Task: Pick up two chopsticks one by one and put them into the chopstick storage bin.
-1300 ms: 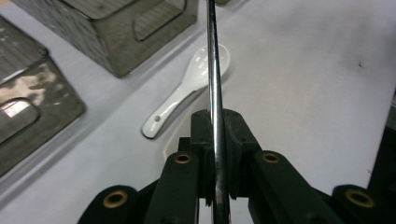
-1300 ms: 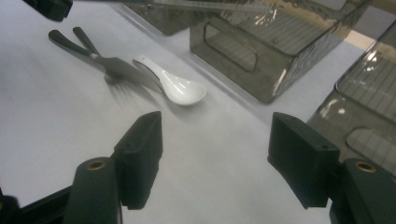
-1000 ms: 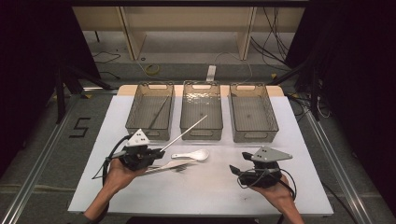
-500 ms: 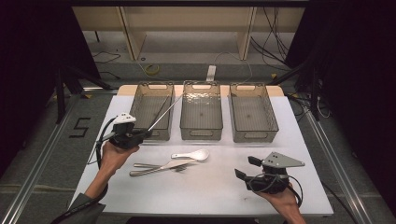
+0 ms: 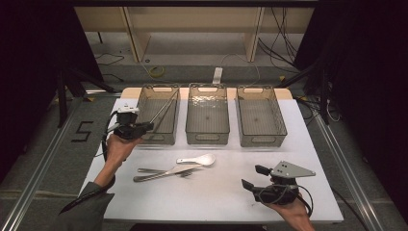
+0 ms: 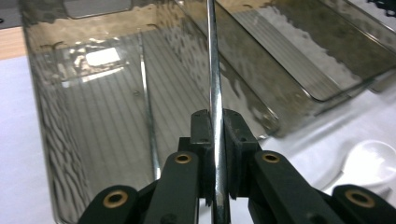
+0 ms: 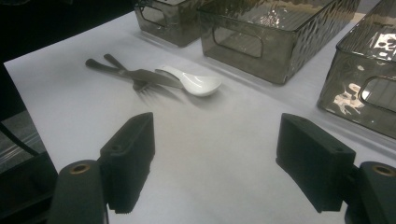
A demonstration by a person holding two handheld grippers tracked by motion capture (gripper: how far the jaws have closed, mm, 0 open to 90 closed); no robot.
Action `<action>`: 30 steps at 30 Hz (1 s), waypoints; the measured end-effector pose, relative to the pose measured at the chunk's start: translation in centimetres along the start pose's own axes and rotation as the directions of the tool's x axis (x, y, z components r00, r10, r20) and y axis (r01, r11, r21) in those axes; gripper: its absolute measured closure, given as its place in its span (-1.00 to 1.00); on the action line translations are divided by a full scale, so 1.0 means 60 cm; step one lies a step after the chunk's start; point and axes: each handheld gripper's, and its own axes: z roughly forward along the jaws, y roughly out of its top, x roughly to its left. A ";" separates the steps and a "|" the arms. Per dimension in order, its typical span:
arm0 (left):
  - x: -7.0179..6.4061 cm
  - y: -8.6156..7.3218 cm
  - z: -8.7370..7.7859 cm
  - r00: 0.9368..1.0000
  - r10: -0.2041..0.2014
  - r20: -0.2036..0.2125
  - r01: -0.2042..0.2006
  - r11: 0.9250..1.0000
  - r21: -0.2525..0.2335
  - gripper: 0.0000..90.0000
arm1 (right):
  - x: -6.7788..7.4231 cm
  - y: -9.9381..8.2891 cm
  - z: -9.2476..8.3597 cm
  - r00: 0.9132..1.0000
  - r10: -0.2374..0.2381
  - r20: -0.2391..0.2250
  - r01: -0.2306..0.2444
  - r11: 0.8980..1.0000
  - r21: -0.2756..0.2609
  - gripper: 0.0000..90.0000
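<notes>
My left gripper [image 5: 148, 126] is shut on a thin metal rod [image 5: 163, 109] that slants up and to the right over the left smoky-clear bin [image 5: 144, 99]. In the left gripper view the jaws [image 6: 215, 126] pinch the rod [image 6: 213, 70], which points into that bin [image 6: 51, 121]; a second rod [image 6: 145, 98] lies on the bin's floor. My right gripper [image 5: 254, 177] rests near the table's front right. Its jaws [image 7: 217, 144] stand open and have just been opening, with nothing between them. A white spoon [image 5: 202, 159], a knife and a fork [image 5: 163, 171] lie mid-table.
The middle bin [image 5: 208, 135] and the right bin [image 5: 262, 139] stand in a row beside the left one at the back of the white table [image 5: 216, 202]. From the right gripper view the spoon [image 7: 196, 83] and cutlery [image 7: 126, 73] lie ahead to the left.
My left gripper has carried the rod leftward and away from me, from above the cutlery to the left bin's front. The right gripper has stayed nearly in place and its jaws stand wider.
</notes>
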 end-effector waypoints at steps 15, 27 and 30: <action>0.027 0.024 0.032 0.997 -0.026 -0.069 0.031 0.997 0.067 0.85 | 0.007 -0.004 0.001 1.000 -0.010 -0.006 0.010 1.000 0.010 -0.39; 0.055 0.031 0.044 0.992 -0.067 -0.103 0.076 0.993 0.089 0.85 | 0.008 -0.004 0.002 1.000 -0.015 -0.005 0.015 1.000 0.013 -0.40; 0.063 0.033 0.047 0.991 -0.079 -0.108 0.090 0.991 0.100 0.85 | 0.008 -0.004 0.002 1.000 -0.021 -0.008 0.022 1.000 0.018 -0.40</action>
